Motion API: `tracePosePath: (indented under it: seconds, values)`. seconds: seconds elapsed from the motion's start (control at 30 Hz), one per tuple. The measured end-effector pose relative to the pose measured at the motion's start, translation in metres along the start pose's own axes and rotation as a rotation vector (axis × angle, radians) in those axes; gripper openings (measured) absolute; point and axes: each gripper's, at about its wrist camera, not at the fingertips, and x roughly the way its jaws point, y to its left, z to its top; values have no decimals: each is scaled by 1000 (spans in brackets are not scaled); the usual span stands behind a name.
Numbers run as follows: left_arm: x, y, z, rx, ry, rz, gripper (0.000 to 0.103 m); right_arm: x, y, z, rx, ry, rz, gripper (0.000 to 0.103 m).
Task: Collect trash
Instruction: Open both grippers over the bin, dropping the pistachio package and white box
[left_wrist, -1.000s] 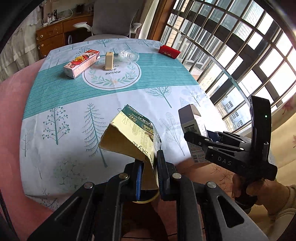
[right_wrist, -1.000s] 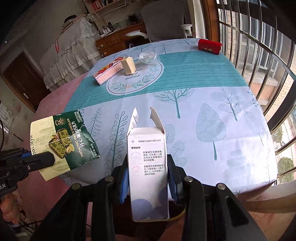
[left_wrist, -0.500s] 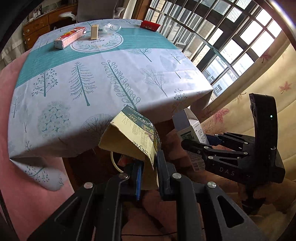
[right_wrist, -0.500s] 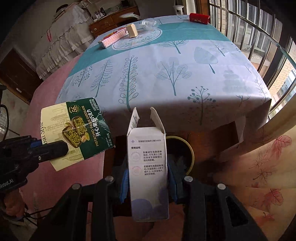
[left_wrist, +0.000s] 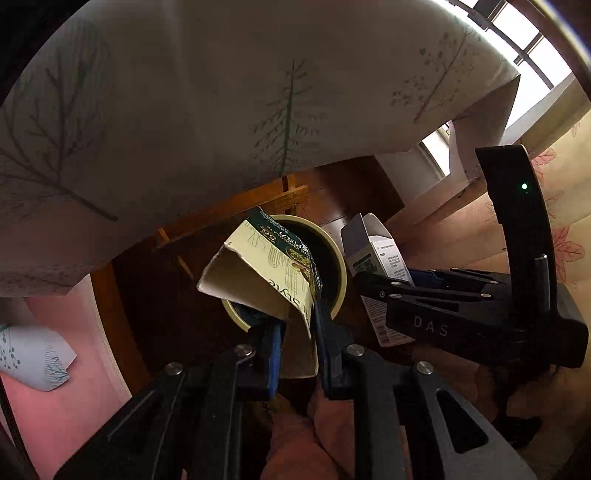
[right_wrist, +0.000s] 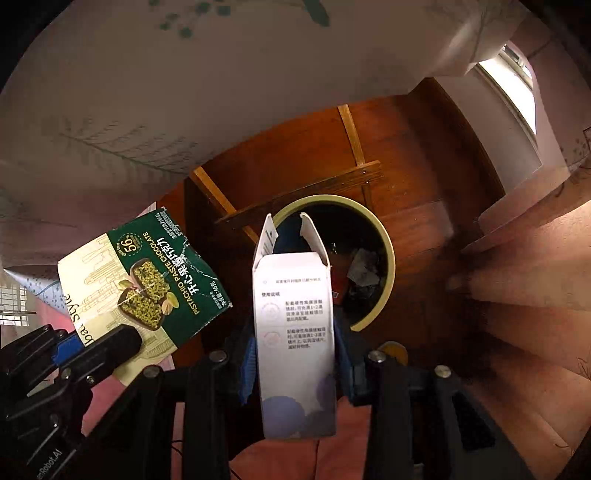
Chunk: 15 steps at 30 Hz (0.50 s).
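My left gripper (left_wrist: 298, 325) is shut on a flattened green and cream pistachio chocolate box (left_wrist: 266, 273), held over the near rim of a round cream trash bin (left_wrist: 338, 258) under the table. The box also shows in the right wrist view (right_wrist: 147, 280). My right gripper (right_wrist: 293, 354) is shut on an upright white carton (right_wrist: 293, 332) with open top flaps, held just in front of the bin (right_wrist: 388, 258). The carton shows in the left wrist view (left_wrist: 376, 266), right of the bin. Crumpled rubbish (right_wrist: 362, 273) lies inside the bin.
The tree-print tablecloth (left_wrist: 221, 92) hangs overhead and close in front. Brown wooden table framing (right_wrist: 295, 184) stands behind the bin. Pink carpeted floor (right_wrist: 517, 295) lies to the right, and a bright window (left_wrist: 532, 37) is at the upper right.
Both grippers have dropped from above the tabletop to below its edge, carrying the chocolate box and the white carton down to the bin. The table top is out of sight now.
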Motion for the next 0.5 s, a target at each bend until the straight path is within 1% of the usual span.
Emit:
tracePosePath:
  seconds: [0.07,0.13,0.17,0.2,0.23,0.27,0.33,0.4,0.5]
  values:
    - [33,3,2,-6,9,21,17,28,-10,8,7,4,-6,37]
    - [60,6,4,-11,15,55,21,55,-19,14,14,11,-18,39]
    - [72,9,5,-18,25,64,30,67,-23,18,17,17,-21,43]
    - [83,12,5,-30,38,73,50,78,-27,21,18,21,-25,48]
    - [92,14,5,-44,47,80,61,87,-29,25,16,24,-37,58]
    - [97,18,5,-60,45,82,73,94,-30,28,9,25,-42,63]
    - [103,20,7,-86,23,97,74,104,-28,33,-21,25,-42,63]
    - [106,21,7,-97,25,125,78,108,-27,35,-47,28,-56,63]
    - [104,18,3,-116,18,151,78,106,-30,38,-52,35,-57,63]
